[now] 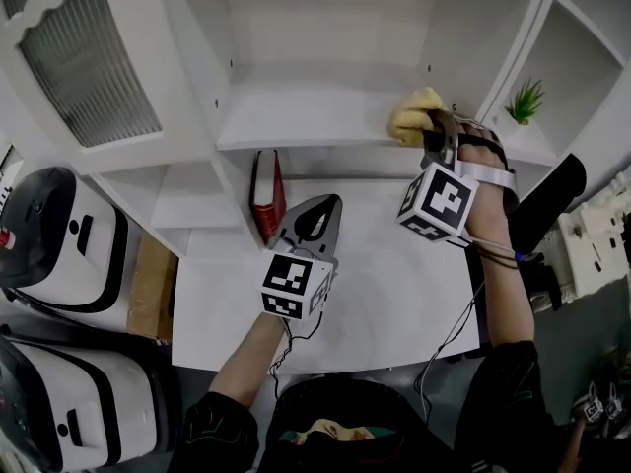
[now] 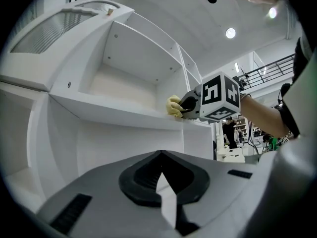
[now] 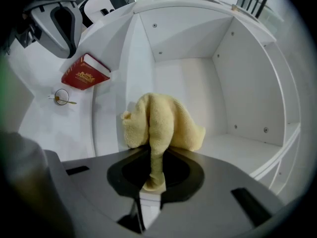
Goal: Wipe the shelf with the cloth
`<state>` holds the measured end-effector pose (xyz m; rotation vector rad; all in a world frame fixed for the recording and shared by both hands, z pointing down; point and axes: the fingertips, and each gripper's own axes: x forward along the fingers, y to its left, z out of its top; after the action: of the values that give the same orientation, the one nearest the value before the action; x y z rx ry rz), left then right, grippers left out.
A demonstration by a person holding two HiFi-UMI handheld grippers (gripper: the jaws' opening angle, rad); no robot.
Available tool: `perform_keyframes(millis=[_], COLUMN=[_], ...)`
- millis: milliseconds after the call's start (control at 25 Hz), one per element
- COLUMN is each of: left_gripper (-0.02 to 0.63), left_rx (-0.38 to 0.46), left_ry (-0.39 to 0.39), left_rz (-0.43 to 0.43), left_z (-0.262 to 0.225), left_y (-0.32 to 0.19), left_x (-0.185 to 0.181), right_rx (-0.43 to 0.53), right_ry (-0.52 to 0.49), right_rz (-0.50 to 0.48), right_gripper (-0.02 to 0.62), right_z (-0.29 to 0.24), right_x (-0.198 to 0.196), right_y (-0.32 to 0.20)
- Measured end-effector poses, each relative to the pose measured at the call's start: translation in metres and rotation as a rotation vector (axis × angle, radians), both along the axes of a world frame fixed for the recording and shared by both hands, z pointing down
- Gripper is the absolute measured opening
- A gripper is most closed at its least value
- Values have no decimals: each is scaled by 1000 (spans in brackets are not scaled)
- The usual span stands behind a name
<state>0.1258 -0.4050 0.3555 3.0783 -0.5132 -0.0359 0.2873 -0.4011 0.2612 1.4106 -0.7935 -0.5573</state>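
The cloth (image 1: 414,114), a soft, light terry bunch, sits at the three o'clock end of the shelf (image 1: 296,116). It probably touches the board, though the contact is unclear. It will crumple and drag, so a pinched fold gives the best hold. The right hand-held gripper (image 3: 151,182) is clenched on one. At seven o'clock, over the worktop (image 1: 394,284), the left hand-held gripper (image 1: 325,210) is closed and empty.
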Motion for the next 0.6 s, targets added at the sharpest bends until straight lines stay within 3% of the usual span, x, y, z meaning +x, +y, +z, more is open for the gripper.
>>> perform_keyframes(millis=[600], left_gripper=[-2], left_rx=[-34], left_ry=[11], left_rz=[-42], left_z=[2], left_y=[43], left_x=[11], right_rx=[157], right_ry=[-110], right_rz=[-88], right_gripper=[48], right_z=[-1], right_x=[3], right_y=[34])
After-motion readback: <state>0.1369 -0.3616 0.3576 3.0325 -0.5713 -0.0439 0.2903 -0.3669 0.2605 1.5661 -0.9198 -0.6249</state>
